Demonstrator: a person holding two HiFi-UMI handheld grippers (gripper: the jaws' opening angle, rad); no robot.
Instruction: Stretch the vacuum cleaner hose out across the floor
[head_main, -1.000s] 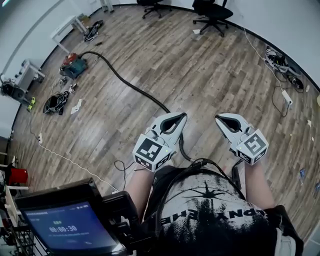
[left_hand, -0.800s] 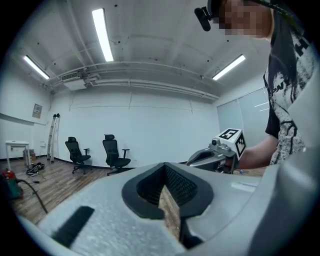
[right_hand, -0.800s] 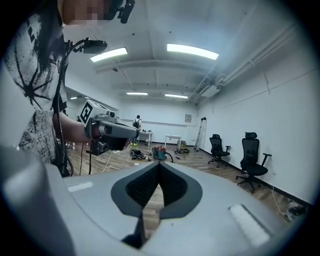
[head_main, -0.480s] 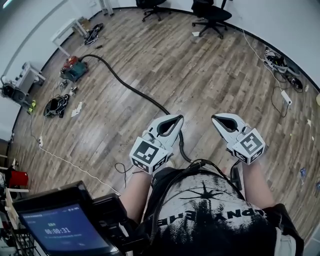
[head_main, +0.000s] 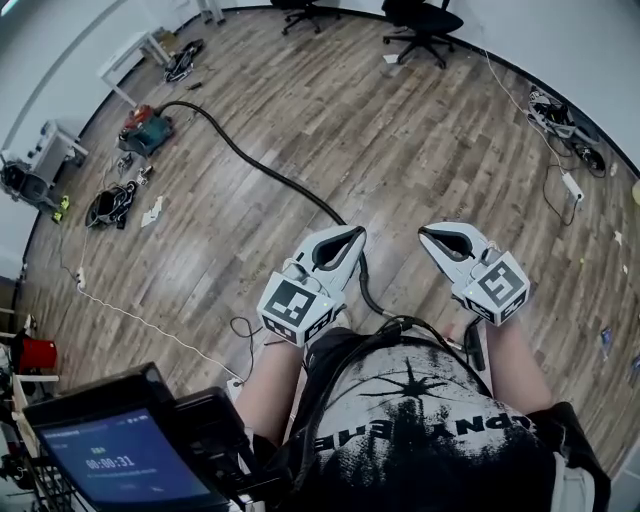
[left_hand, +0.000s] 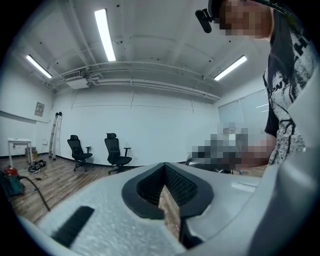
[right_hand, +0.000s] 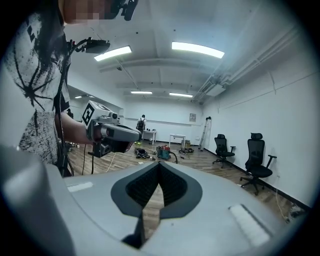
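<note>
Head view: the hose (head_main: 250, 160) runs from the vacuum cleaner (head_main: 143, 132) at far left across the floor, passing beneath the left gripper (head_main: 355, 232) towards the person's feet. The right gripper (head_main: 424, 232) is held apart from it. Recommended: lower to the near end, clamp it, and draw away in line. A white cord (head_main: 140, 325) and a cable bundle (head_main: 108, 207) lie to the left.

Left gripper view: fingers (left_hand: 100, 210) pressed together, nothing between.

Right gripper view: fingers (right_hand: 210, 210) likewise closed and empty; office chairs (right_hand: 255, 162) well clear.
</note>
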